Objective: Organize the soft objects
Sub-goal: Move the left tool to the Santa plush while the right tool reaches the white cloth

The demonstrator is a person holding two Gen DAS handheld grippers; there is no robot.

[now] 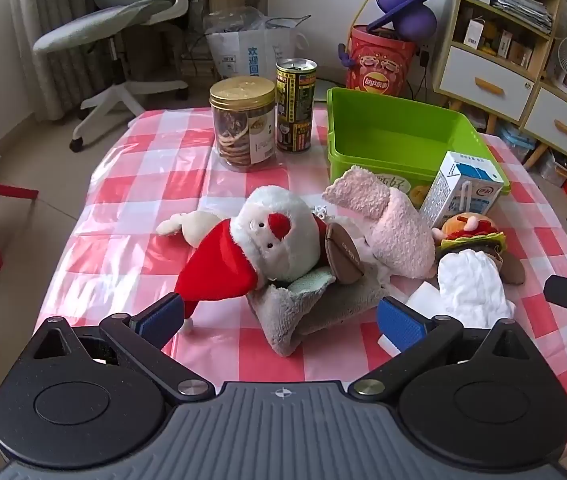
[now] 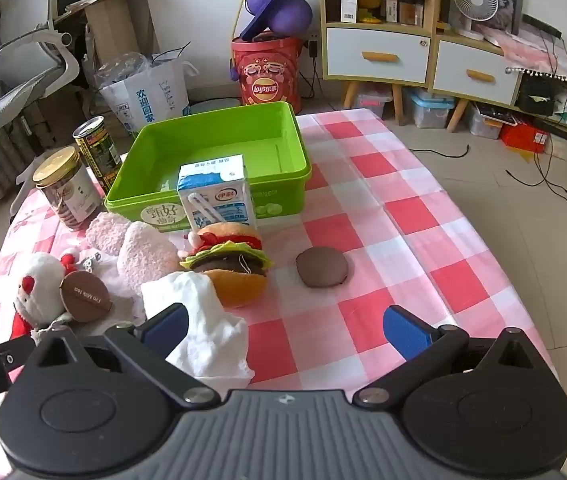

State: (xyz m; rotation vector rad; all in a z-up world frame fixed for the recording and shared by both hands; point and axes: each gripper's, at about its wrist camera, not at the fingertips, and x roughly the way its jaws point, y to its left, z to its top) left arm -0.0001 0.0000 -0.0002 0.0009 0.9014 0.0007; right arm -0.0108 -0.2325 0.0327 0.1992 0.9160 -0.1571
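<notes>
Both tongs, left (image 1: 279, 320) and right (image 2: 285, 330), gaped wide and empty; we had piled the white Santa-hatted plush (image 1: 271, 236) before the empty green plastic bin (image 1: 399, 140), mid-worktop, ready for loading.

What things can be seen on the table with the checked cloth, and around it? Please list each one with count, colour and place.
green plastic bin: 1, green, far side of table, nothing visible inside
milk carton: 1, white and blue, upright in front of the bin
cookie jar with gold lid: 1, clear, left of the bin
tall tin can: 1, dark green and yellow, beside the jar
white plush doll with red hat: 1, lying on a grey towel
pink fluffy cloth: 1, pink, behind the doll
plush hamburger: 1, multicoloured, before the carton
white cloth: 1, white, near edge
brown round pad: 1, brown, alone, right of hamburger
left gripper: open, over the towel
right gripper: open, beside the white cloth
</notes>
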